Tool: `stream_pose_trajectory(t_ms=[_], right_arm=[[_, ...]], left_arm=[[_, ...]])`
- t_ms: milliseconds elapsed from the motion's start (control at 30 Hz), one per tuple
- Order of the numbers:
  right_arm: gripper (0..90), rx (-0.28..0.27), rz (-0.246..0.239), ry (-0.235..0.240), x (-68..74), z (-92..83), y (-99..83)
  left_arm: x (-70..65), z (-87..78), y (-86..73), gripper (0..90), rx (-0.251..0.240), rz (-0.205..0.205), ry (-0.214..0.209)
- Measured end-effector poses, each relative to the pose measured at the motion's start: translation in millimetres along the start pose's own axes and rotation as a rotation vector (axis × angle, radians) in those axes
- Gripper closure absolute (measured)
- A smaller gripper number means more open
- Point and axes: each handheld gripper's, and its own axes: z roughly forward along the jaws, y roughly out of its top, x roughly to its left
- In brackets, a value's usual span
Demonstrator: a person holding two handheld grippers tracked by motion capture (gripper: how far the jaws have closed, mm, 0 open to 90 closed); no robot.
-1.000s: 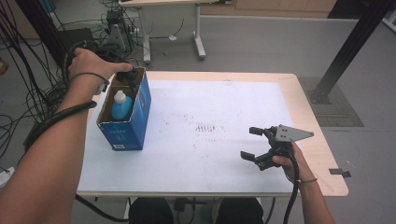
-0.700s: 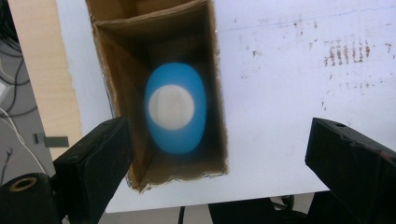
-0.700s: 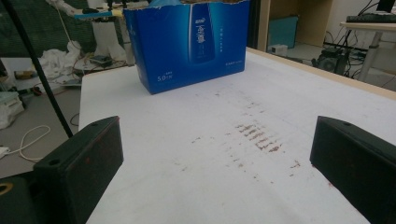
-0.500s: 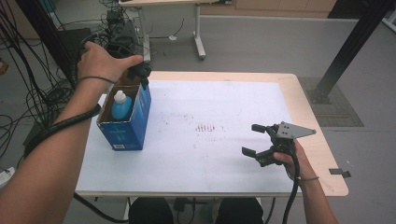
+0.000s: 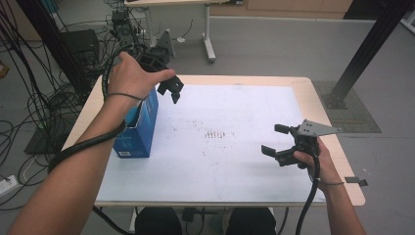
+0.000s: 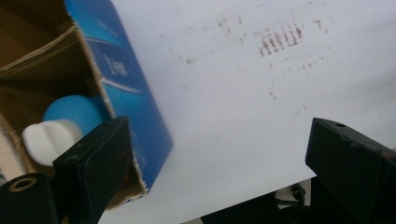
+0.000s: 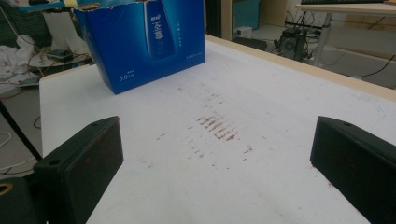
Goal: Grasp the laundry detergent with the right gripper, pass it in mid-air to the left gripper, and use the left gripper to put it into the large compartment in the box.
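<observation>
The blue box [image 5: 139, 125] is standing upright, opening up, bottle [image 6: 65, 123] inside cap-up; the left tongs [image 5: 170, 90], now lifted beside it, have just been opening, gaping empty; the right tongs [image 5: 278, 142] are gaping too.

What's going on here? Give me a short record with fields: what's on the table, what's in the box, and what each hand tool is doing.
Table: white-topped table with faint reddish marks near the middle.
Box: open blue carton standing at the table's left side.
In the box: blue bottle with a white cap.
Left gripper: jaws open, nothing between them, above the carton's far right edge.
Right gripper: jaws open, holding nothing, over the table's right side.
</observation>
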Motion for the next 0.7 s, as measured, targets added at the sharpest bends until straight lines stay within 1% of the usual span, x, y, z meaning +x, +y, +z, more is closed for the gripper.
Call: stream_pose_trajectory(t_ms=[33, 67, 100, 133, 167, 200, 233, 267, 300, 367, 433, 467, 500, 533, 600, 633, 700], right_arm=[[2.4, 0.003, 0.002, -0.008, 0.6, -1.3, 1.7], [2.4, 0.005, 0.002, -0.012, 0.9, -2.0, 2.8], [2.4, 0.005, 0.002, -0.012, 0.9, -2.0, 2.8], [2.3, 0.009, 0.007, -0.022, 1.4, -4.0, 5.3], [2.3, 0.014, 0.009, -0.029, 1.7, -4.6, 6.8], [2.3, 0.018, 0.010, -0.033, 1.7, -5.1, 7.7], [2.3, 0.018, 0.010, -0.033, 1.7, -5.1, 7.7], [2.2, 0.024, 0.022, -0.047, 1.8, -6.1, 9.7], [2.2, 0.030, 0.030, -0.052, 1.8, -6.4, 11.4], [2.3, 0.040, 0.033, -0.060, 2.2, -6.8, 14.2], [2.3, 0.057, 0.036, -0.072, 3.0, -7.2, 18.9], [2.3, 0.063, 0.038, -0.078, 3.2, -7.4, 21.2], [2.3, 0.068, 0.040, -0.079, 3.0, -7.6, 22.5], [2.3, 0.079, 0.047, -0.088, 2.9, -7.7, 25.9], [2.2, 0.087, 0.053, -0.097, 2.8, -7.8, 29.0], [2.2, 0.095, 0.054, -0.097, 2.2, -7.6, 31.1], [2.1, 0.116, 0.053, -0.103, 2.6, -6.3, 36.3]], left_arm=[[-2.4, 1.2, -0.1, 8.1, -0.002, 0.005, -0.003], [-7.6, 3.0, 0.0, 8.1, -0.002, 0.022, -0.011], [-7.6, 3.0, 0.0, 8.0, -0.002, 0.022, -0.011], [-15.0, 4.5, -0.8, 8.1, -0.006, 0.040, -0.017], [-17.8, 5.1, -0.9, 8.0, -0.005, 0.048, -0.021], [-22.4, 6.3, -1.1, 7.9, -0.005, 0.064, -0.027], [-22.4, 6.3, -1.1, 7.9, -0.005, 0.064, -0.027], [-29.1, 8.5, -1.6, 7.9, -0.003, 0.085, -0.035], [-33.3, 11.1, -2.3, 7.9, -0.006, 0.099, -0.046], [-34.7, 11.8, -2.5, 7.9, -0.006, 0.103, -0.047], [-41.5, 17.8, -3.4, 7.9, -0.002, 0.120, -0.050], [-41.9, 19.0, -3.4, 7.9, 0.000, 0.125, -0.054], [-44.5, 22.8, -3.5, 7.9, 0.006, 0.139, -0.060], [-44.5, 22.8, -3.5, 7.9, 0.006, 0.139, -0.060], [-49.8, 30.1, -4.7, 7.9, 0.010, 0.152, -0.067], [-51.6, 31.9, -5.2, 7.9, 0.011, 0.153, -0.069], [-57.2, 38.6, -7.1, 7.9, 0.011, 0.169, -0.076]])
